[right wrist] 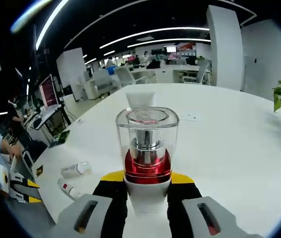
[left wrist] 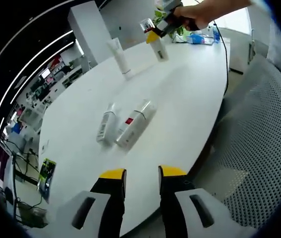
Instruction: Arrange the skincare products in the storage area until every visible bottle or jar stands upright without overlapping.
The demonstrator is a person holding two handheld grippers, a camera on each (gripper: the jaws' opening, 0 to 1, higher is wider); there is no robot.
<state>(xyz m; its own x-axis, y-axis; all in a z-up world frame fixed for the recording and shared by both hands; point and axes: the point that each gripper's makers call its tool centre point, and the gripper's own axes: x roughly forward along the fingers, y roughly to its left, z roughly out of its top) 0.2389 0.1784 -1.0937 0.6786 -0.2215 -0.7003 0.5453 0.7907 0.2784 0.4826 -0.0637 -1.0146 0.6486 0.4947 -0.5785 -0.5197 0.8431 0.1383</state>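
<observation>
I had the right gripper (right wrist: pixel 145 184) clamped on the pump bottle (right wrist: pixel 146 144), left gripper (left wrist: pixel 142 179) parted and empty; tilted release risked toppling the upright tube (left wrist: pixel 119 56).

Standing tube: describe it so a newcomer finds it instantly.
On the white oval table, look to the far end near the right gripper. The white tube stands upright on its cap there, free of any gripper, unlike the two bottles lying flat mid-table.
</observation>
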